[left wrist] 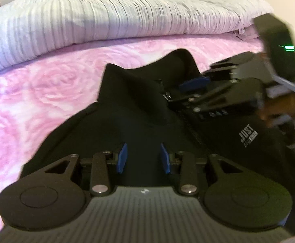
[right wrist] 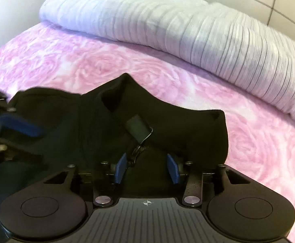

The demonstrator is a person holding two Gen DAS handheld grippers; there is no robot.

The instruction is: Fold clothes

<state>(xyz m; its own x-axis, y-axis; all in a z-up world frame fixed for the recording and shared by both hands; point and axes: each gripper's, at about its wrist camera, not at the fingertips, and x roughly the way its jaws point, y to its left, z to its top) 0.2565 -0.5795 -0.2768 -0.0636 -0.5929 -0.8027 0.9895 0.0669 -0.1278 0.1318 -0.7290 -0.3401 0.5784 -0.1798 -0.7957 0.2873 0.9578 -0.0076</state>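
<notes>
Your left gripper [left wrist: 143, 158] fills the bottom of the left wrist view, its blue pads [left wrist: 122, 158] spread apart with only black cloth showing between them, nothing pinched. Just beyond it lies the black jacket [left wrist: 139, 105], spread on the pink rose-patterned blanket [left wrist: 46, 93] of the bed. Its collar [left wrist: 173, 60] stands up in two soft peaks, and a zipper [left wrist: 168, 97] runs down from the neck. Pale lettering reading "JUST" [left wrist: 247, 135] sits on the chest, toward the bed's right side. Your right gripper [left wrist: 194, 87] reaches in from the right edge, blurred, hovering at the collar near the zipper top; one blue pad shows, but from here you cannot tell how wide it stands. A crumpled white striped duvet [left wrist: 117, 18] lies along the far edge of the bed.

From the right wrist view, your right gripper [right wrist: 146, 168] is parted too, pads [right wrist: 172, 168] well apart, straddling the zipper [right wrist: 136, 151] without clamping it. The jacket [right wrist: 167, 121] rises in front of you, collar [right wrist: 127, 85] rumpled and open, with a black tab [right wrist: 138, 128] at the neck. Your left gripper [right wrist: 19, 128] shows blurred at the left edge, over the jacket. Beyond lie the pink blanket [right wrist: 238, 121] and the duvet [right wrist: 188, 30].
</notes>
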